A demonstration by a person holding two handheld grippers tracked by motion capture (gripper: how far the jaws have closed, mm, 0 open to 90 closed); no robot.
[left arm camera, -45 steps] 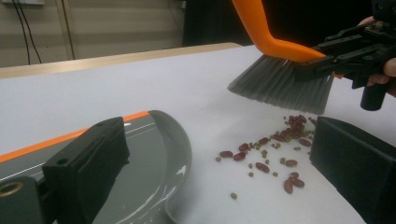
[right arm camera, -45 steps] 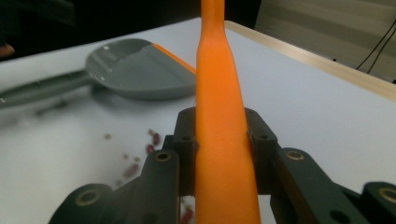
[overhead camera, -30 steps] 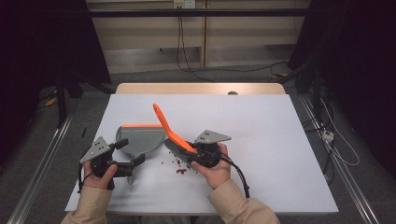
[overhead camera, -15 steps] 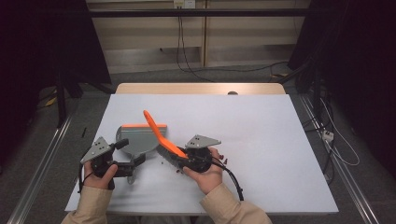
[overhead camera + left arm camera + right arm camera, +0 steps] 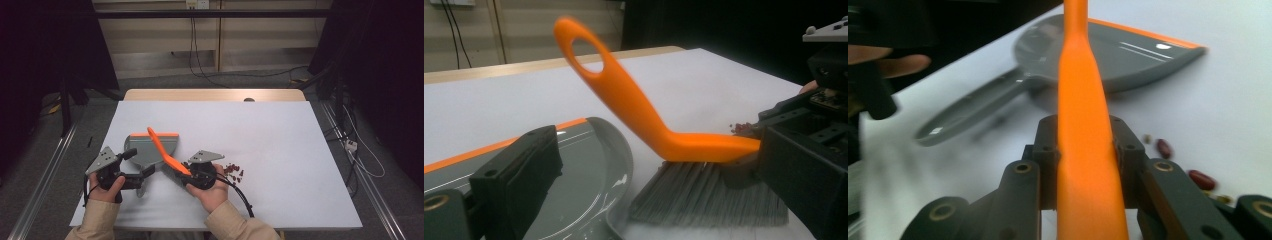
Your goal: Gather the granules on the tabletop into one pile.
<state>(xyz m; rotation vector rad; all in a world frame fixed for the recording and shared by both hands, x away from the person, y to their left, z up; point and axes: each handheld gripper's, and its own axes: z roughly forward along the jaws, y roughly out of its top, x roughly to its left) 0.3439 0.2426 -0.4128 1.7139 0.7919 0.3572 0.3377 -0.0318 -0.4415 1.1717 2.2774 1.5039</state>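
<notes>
Both tongs (image 5: 150,172) (image 5: 176,176) low, pointed toward each other.

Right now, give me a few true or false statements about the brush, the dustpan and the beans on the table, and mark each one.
1. The right tool is shut on the orange brush. True.
2. The beans lie inside the dustpan. False: they lie on the white table, to the right of the right tool, away from the pan.
3. The brush has a hole at the end of its handle. True.
4. The dustpan is red all over. False: it is grey with an orange front edge.
5. The left tool is at the dustpan's handle side. True.
</notes>
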